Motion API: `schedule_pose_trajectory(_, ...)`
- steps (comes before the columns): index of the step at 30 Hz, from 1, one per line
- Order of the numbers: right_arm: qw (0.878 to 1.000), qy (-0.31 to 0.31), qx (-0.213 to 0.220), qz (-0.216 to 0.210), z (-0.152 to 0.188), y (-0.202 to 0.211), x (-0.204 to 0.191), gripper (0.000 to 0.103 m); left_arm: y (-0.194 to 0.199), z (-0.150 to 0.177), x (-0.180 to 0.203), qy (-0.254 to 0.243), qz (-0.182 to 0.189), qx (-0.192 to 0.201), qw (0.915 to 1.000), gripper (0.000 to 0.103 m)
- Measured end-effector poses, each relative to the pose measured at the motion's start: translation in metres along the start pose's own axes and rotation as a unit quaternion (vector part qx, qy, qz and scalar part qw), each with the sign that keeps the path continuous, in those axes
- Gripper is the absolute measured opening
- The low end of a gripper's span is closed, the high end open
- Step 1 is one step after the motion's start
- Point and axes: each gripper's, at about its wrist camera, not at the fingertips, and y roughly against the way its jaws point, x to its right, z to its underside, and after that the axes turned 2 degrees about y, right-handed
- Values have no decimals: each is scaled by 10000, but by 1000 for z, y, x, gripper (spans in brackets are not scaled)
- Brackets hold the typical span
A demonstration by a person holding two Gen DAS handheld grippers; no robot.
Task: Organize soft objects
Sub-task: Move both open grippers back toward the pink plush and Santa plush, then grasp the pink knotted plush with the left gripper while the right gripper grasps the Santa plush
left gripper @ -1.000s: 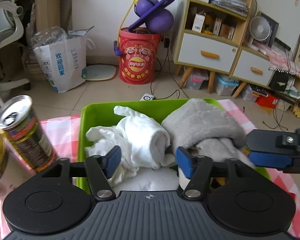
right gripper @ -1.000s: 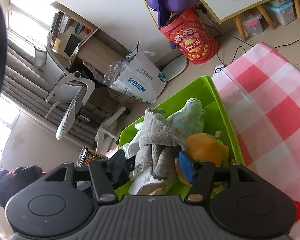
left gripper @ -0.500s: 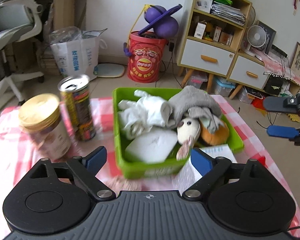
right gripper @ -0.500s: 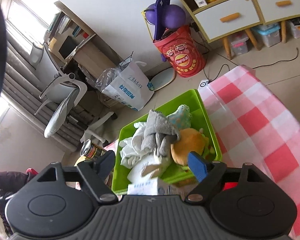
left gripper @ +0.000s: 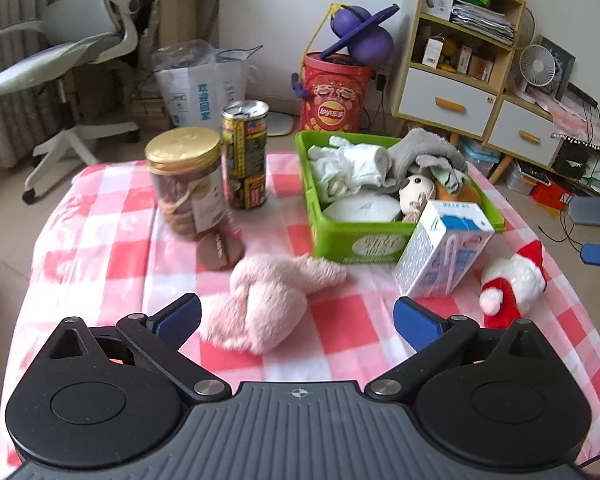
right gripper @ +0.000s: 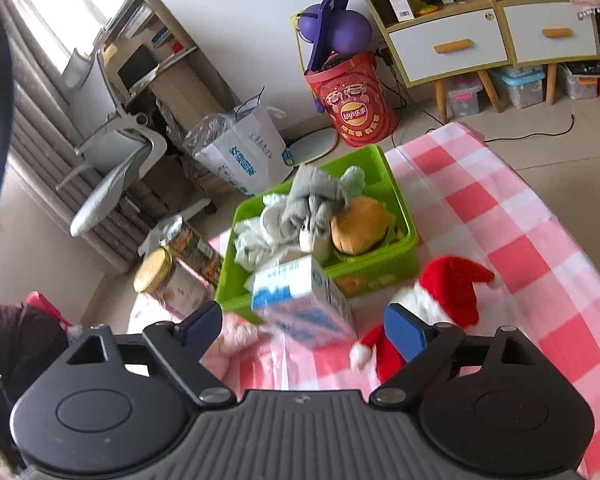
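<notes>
A green bin (left gripper: 352,240) on the checked cloth holds white cloth (left gripper: 352,168), a grey plush (left gripper: 428,156), a small white toy and an orange plush (right gripper: 360,224). The bin also shows in the right wrist view (right gripper: 380,276). A pink plush (left gripper: 264,300) lies on the cloth just ahead of my open, empty left gripper (left gripper: 296,316). A red and white Santa plush (left gripper: 512,280) lies right of a milk carton (left gripper: 444,252). My right gripper (right gripper: 304,328) is open and empty, above the carton (right gripper: 304,304) and the Santa plush (right gripper: 440,300).
A gold-lidded cookie jar (left gripper: 186,184), a tall can (left gripper: 245,156) and a brown object (left gripper: 220,248) stand left of the bin. Behind the table are an office chair (left gripper: 72,52), a paper bag (left gripper: 204,84), a red bucket (left gripper: 336,96) and a cabinet (left gripper: 460,60).
Both grippers have pulled back from the bin and opened wide. The pink plush, the carton and the Santa plush have come into view on the cloth.
</notes>
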Motion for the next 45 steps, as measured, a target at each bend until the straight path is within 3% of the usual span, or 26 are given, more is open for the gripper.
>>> schedule_pose_trajectory(4, 9993, 285, 24, 232, 18, 0, -3, 75, 2, 21, -6, -180, -127, 85, 9997, 98)
schedule_pose_trajectory(10, 9936, 758, -38, 830, 39, -8, -3, 75, -8, 46, -23, -362, -257, -175, 9989, 98)
schedule_pose_trajectory(20, 9905, 259, -31, 1348, 58, -19, 41, 80, -28, 70, -60, 104, -272, -186, 9994, 98)
schedule_pose_trajectory(28, 9856, 600, -321, 1546, 79, -50, 46, 80, -63, 80, -47, -76, -346, -297, 9989, 98)
schedule_pose_trajectory(32, 9837, 901, -377, 1511, 90, -71, 46, 81, -72, 82, -41, -258, -280, -40, 9993, 98)
schedule_pose_trajectory(38, 9734, 1546, -80, 1691, 96, -91, 39, 88, -85, 75, -37, -340, -121, 194, 9992, 98)
schedule_pose_trajectory(45, 9733, 1590, 218, 1641, 89, -104, 40, 89, -99, 64, -30, -453, -36, 370, 9983, 98)
